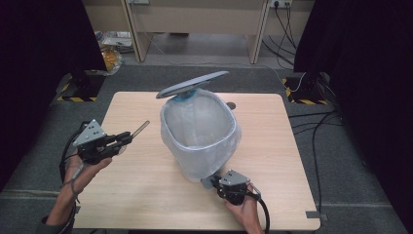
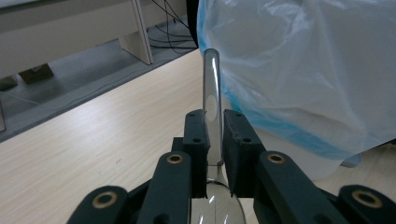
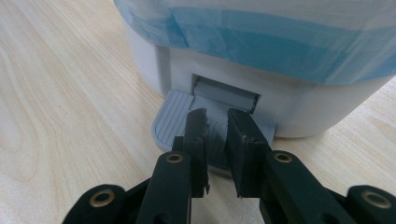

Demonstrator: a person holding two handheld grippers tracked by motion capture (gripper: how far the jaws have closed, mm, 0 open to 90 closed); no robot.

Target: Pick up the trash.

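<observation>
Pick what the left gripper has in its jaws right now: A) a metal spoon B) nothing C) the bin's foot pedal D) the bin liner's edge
A: the left gripper is shut on the handle of a metal spoon, whose bowl shows between the jaw arms, beside the lined bin.

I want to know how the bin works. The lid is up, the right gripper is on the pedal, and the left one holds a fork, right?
Not a fork: the left gripper holds a metal spoon, bowl end nearest the camera, as the left gripper view shows. The rest is right.
</observation>
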